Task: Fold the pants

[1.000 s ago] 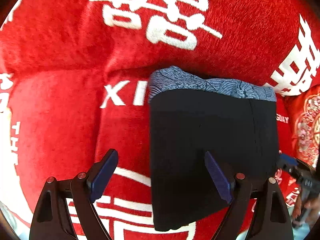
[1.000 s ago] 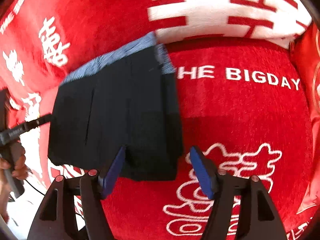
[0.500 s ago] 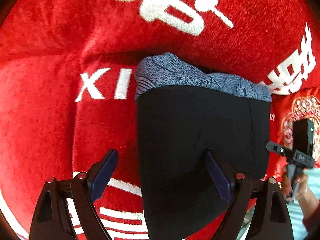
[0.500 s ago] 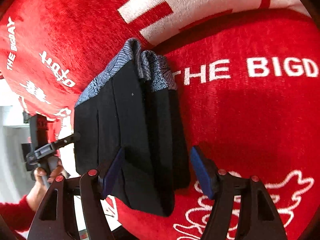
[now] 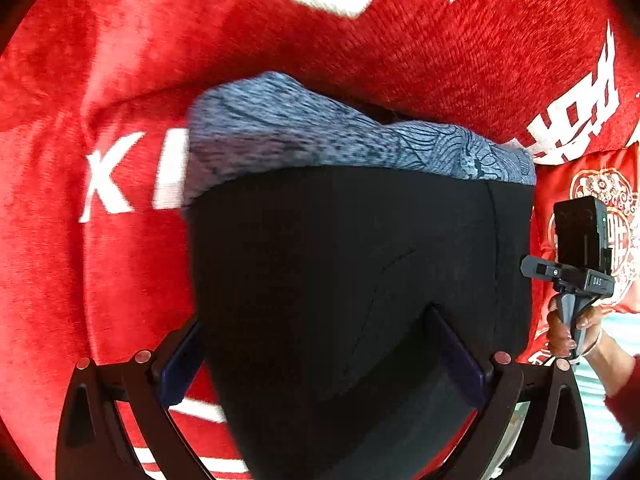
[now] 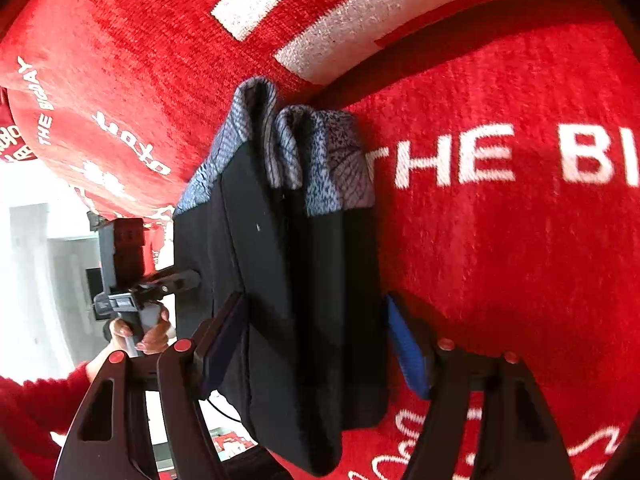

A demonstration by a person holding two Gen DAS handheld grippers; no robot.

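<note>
The folded black pants with a blue-grey patterned waistband lie on the red sofa seat. My left gripper is open, its jaws straddling the near end of the folded stack. In the right wrist view the pants show as stacked layers seen edge-on, with the waistband at the far end. My right gripper is open, one finger on each side of the stack. Whether the pads touch the cloth I cannot tell.
The red plush sofa cover with white lettering surrounds the pants; the backrest rises behind. A red embroidered cushion lies right. The other gripper and hand show in each view.
Both grippers have moved forward and lower, closing in on the pants, so the stack now fills the space between each pair of fingers. The pants appear lifted or tilted at the near end.
</note>
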